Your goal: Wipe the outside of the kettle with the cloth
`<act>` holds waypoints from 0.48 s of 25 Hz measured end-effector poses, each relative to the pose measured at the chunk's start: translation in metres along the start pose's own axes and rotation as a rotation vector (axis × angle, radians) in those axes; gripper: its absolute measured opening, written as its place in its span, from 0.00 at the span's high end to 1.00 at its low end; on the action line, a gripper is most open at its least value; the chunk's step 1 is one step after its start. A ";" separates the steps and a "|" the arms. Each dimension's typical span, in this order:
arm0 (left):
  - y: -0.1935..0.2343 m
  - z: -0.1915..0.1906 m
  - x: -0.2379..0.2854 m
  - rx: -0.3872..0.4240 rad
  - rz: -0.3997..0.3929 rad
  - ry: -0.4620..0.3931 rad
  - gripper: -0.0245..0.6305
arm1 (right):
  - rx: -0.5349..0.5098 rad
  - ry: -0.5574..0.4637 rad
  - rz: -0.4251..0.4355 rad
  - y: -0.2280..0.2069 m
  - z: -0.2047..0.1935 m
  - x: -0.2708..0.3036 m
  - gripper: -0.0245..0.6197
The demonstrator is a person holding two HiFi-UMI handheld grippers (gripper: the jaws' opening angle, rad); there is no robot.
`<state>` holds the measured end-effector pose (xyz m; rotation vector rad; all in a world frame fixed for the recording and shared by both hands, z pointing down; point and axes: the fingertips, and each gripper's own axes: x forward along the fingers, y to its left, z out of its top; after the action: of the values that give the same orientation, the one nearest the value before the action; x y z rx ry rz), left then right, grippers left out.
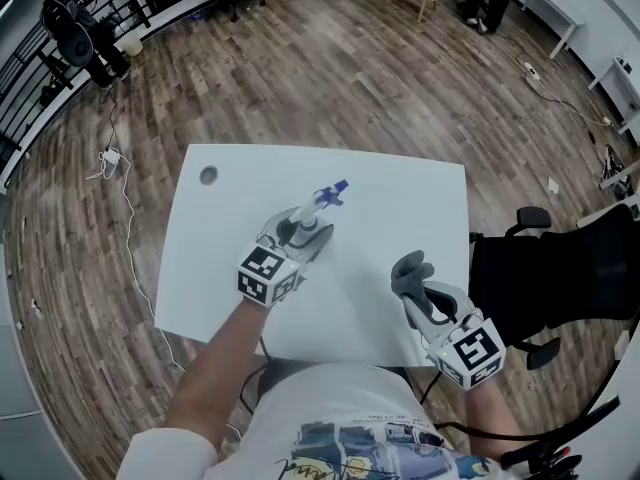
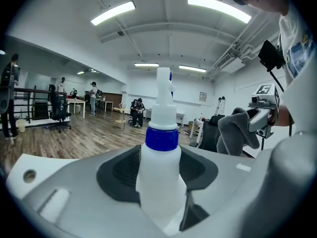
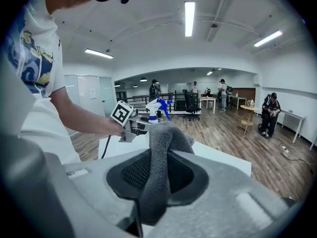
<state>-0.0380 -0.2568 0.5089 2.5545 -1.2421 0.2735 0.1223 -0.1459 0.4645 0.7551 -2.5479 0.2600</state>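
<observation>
My left gripper [image 1: 300,230] is shut on a white spray bottle [image 1: 325,200] with a blue collar and trigger, held tilted over the middle of the white table [image 1: 400,198]. In the left gripper view the spray bottle [image 2: 159,167] stands between the dark pads. Over the table's near right edge my right gripper [image 1: 418,283] is shut on a grey cloth [image 1: 408,271]. That cloth [image 3: 161,162] bunches up from between the jaws in the right gripper view, with the spray bottle [image 3: 157,108] beyond it. No kettle shows in any view.
A round cable hole [image 1: 208,175] sits at the table's far left corner. A black office chair [image 1: 560,268] stands just right of the table. Wooden floor surrounds it, with cables [image 1: 112,158] at the left and people and desks far off.
</observation>
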 end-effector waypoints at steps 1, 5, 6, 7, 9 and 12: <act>-0.002 0.006 -0.003 0.001 -0.009 -0.003 0.63 | -0.009 -0.011 -0.005 0.001 0.009 0.001 0.84; -0.014 0.028 -0.016 -0.006 -0.044 -0.005 0.63 | -0.064 -0.062 -0.026 0.006 0.046 0.007 0.84; -0.018 0.033 -0.019 -0.011 -0.052 -0.005 0.63 | -0.084 -0.079 -0.028 0.009 0.058 0.008 0.84; -0.022 0.037 -0.024 -0.013 -0.061 -0.003 0.63 | -0.110 -0.098 -0.026 0.014 0.070 0.009 0.84; -0.032 0.044 -0.034 -0.009 -0.075 0.004 0.63 | -0.183 -0.137 -0.013 0.028 0.096 0.010 0.84; -0.050 0.053 -0.047 0.003 -0.096 0.006 0.63 | -0.303 -0.187 0.010 0.053 0.129 0.009 0.84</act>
<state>-0.0252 -0.2109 0.4366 2.6046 -1.1144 0.2619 0.0369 -0.1450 0.3535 0.6750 -2.6789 -0.2004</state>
